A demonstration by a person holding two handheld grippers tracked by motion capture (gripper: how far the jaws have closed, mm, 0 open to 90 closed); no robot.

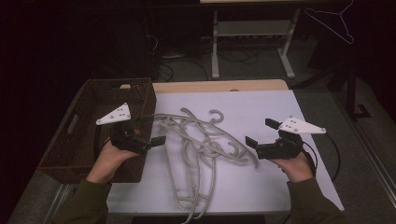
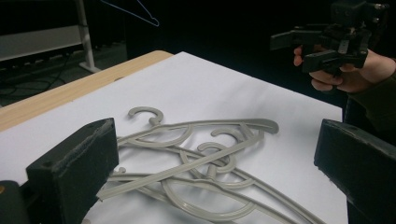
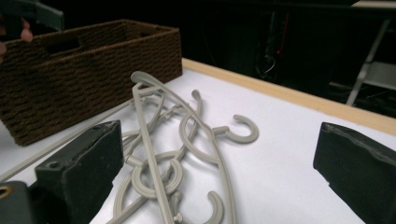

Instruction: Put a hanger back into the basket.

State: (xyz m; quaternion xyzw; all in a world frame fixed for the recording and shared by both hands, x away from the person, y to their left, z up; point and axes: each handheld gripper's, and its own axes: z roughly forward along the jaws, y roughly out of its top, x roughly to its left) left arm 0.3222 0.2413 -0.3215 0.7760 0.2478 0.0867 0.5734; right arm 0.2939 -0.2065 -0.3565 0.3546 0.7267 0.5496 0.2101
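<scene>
A tangled pile of several grey plastic hangers (image 1: 201,149) lies in the middle of the white table top (image 1: 261,107); the pile also appears in the left gripper view (image 2: 196,163) and in the right gripper view (image 3: 182,154). My left gripper (image 1: 154,129) hovers at the pile's left edge, beside the basket, open and holding nothing. My right gripper (image 1: 261,133) hovers just right of the pile, open and holding nothing. In the left gripper view the right gripper (image 2: 299,49) shows far off in a hand.
A dark brown woven basket (image 1: 84,135) stands at the table's left edge, seen also in the right gripper view (image 3: 70,79). A wooden strip (image 1: 219,86) runs along the table's far edge. A wire hanger (image 1: 334,23) hangs at the back right, over a white desk frame (image 1: 252,42).
</scene>
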